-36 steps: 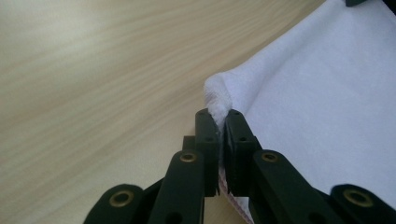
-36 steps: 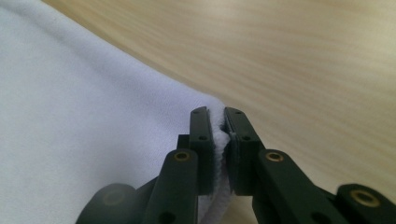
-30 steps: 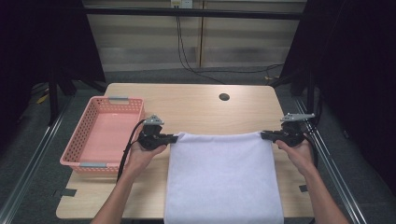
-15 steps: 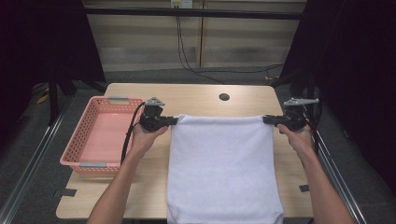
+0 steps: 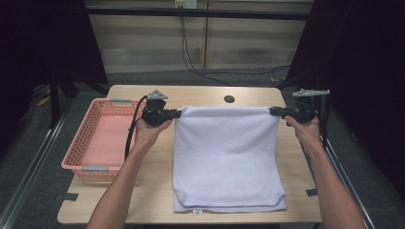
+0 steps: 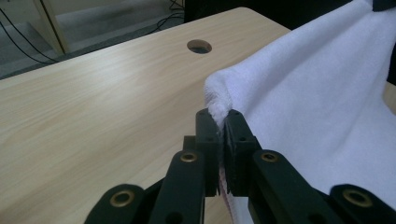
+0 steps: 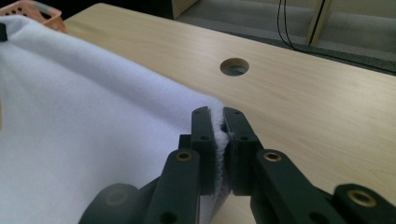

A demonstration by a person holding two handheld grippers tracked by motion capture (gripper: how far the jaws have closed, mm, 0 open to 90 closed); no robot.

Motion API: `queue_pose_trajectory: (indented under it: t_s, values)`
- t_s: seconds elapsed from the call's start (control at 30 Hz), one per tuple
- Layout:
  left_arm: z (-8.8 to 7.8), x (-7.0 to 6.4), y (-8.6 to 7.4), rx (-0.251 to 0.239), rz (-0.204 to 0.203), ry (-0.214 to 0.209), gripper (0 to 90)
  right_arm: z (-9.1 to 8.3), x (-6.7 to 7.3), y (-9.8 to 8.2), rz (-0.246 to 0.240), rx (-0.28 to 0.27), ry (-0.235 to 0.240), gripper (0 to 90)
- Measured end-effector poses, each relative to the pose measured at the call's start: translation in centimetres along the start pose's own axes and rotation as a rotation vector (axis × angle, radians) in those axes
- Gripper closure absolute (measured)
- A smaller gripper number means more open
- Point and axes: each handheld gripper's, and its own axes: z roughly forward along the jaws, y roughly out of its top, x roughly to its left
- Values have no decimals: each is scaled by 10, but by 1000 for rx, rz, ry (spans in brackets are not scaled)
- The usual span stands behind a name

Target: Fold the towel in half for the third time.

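Note:
A white towel (image 5: 224,157) hangs stretched between my two grippers, its lower part lying folded on the wooden table (image 5: 157,186). My left gripper (image 5: 177,113) is shut on the towel's upper left corner; in the left gripper view the cloth (image 6: 308,98) is pinched between the black jaws of that gripper (image 6: 219,122). My right gripper (image 5: 273,111) is shut on the upper right corner, and the right gripper view shows the towel (image 7: 84,126) clamped in that gripper (image 7: 218,119). Both corners are held above the table top.
A pink plastic basket (image 5: 81,164) stands on the table's left part, beside my left forearm. A round cable hole (image 5: 229,99) lies near the table's far edge. Dark frame rails run along both sides of the table.
Both grippers have risen and moved away from me with the towel's far edge, so more of the cloth now hangs off the table.

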Motion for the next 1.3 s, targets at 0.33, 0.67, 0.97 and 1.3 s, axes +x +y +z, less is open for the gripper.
queue_pose_trajectory:
  t_s: [0.33, 0.67, 0.97, 1.3]
  values:
    - [-43, -40, -19, -65, 55, -80, 862, -55, 26, -29, -35, -71, 93, 837]
    - [-75, -76, -66, -82, 52, -156, 860, -94, 60, -77, -74, -73, 176, 825]
    - [-69, -90, -127, 79, 37, -198, 853, -98, 82, -149, -49, 59, 209, 791]
    - [-80, -106, -157, 188, 36, -267, 846, -113, 92, -177, -57, 163, 252, 729]
